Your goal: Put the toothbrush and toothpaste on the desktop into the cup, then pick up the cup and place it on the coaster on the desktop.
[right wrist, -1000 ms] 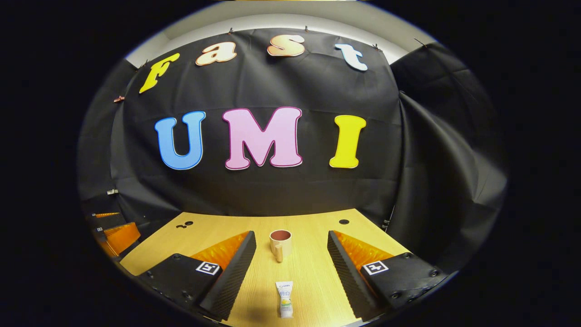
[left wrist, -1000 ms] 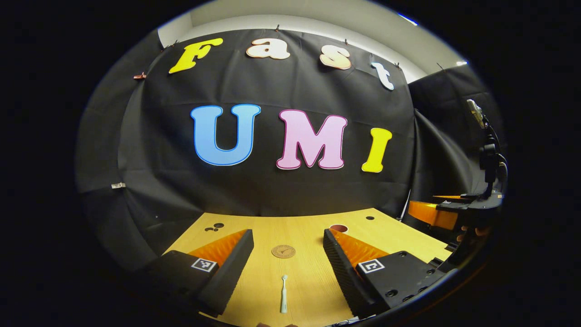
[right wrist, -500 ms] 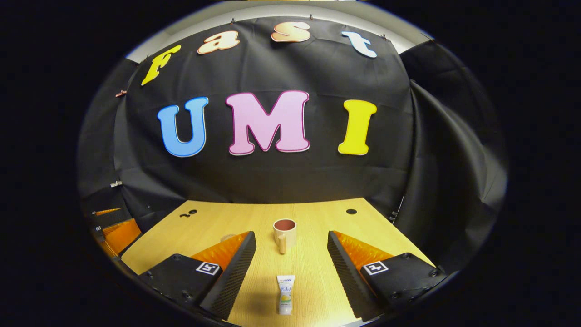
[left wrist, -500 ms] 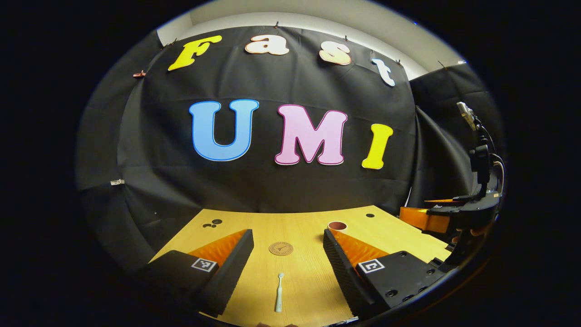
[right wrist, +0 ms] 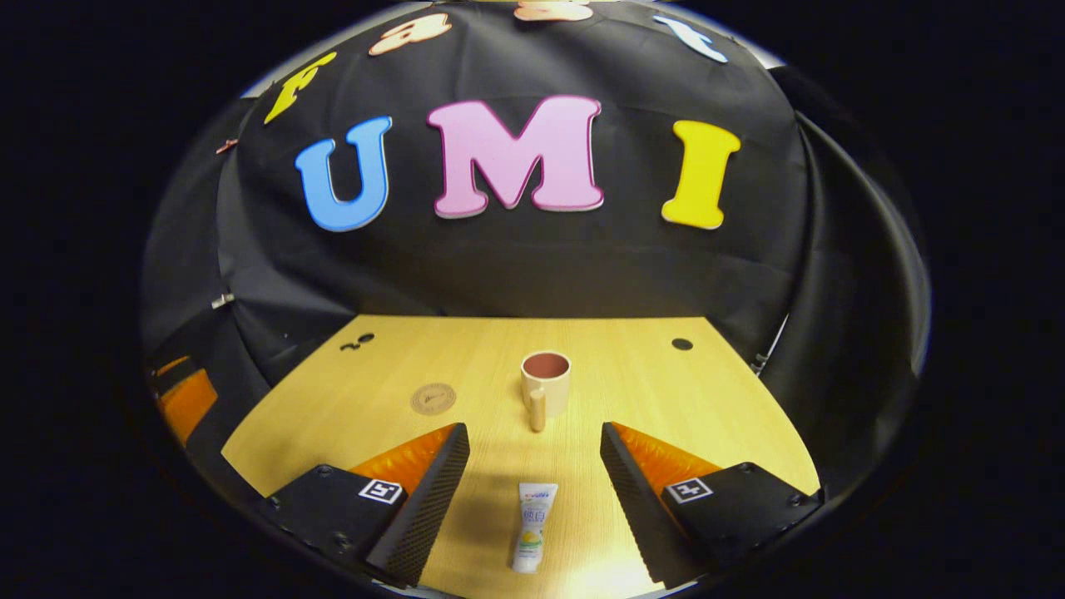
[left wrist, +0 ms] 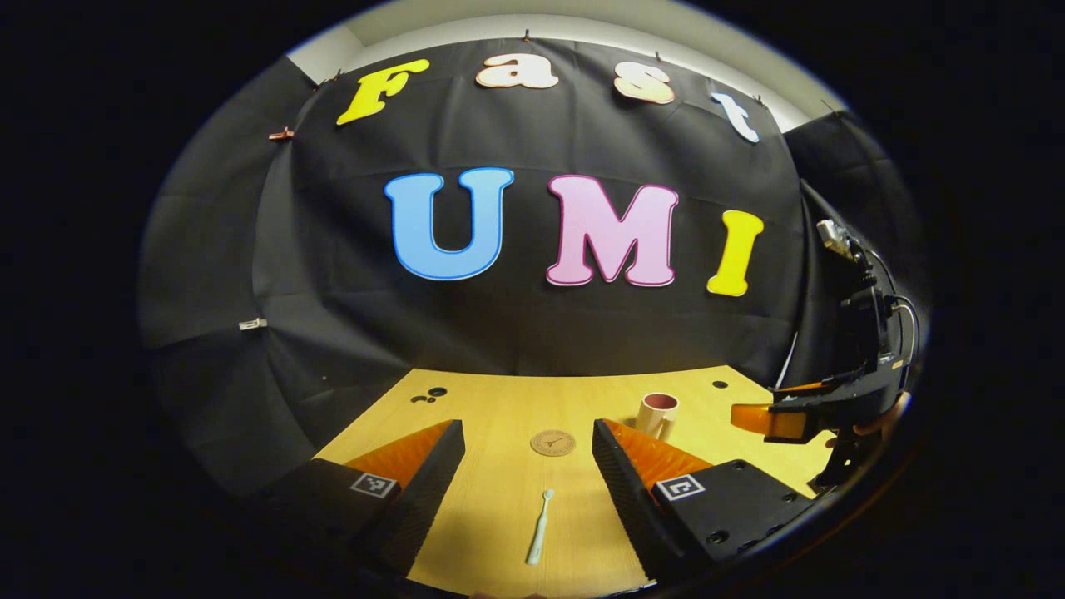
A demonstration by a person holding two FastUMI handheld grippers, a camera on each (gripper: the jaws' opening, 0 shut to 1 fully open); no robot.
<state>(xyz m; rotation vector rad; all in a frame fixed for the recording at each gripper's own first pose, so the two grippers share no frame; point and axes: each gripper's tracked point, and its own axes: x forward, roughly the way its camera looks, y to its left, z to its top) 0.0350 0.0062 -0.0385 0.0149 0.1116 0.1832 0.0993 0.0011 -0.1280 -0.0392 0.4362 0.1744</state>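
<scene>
A pale toothbrush [left wrist: 538, 539] lies on the wooden desktop [left wrist: 499, 416], head pointing away, between the fingers of my open left gripper [left wrist: 527, 462]. Beyond it sits a round brown coaster [left wrist: 553, 443], and a cream cup [left wrist: 657, 415] with a dark red inside stands to the right. In the right gripper view a white toothpaste tube [right wrist: 533, 527] lies on the desktop [right wrist: 649, 374] between the fingers of my open right gripper [right wrist: 535, 457]. The cup [right wrist: 546, 383] stands upright farther ahead with its handle toward me. The coaster [right wrist: 433, 398] lies left of it. Neither gripper holds anything.
The right gripper [left wrist: 799, 412] and a hand holding it show at the right edge of the left gripper view. Small round holes [right wrist: 681, 344] mark the desktop's far corners. The black cloth wall closes off the back and sides.
Both views have tilted down toward the desktop, so more of it shows. The left view has swung, bringing the cup fully out from behind its right finger. Nothing on the desk has moved.
</scene>
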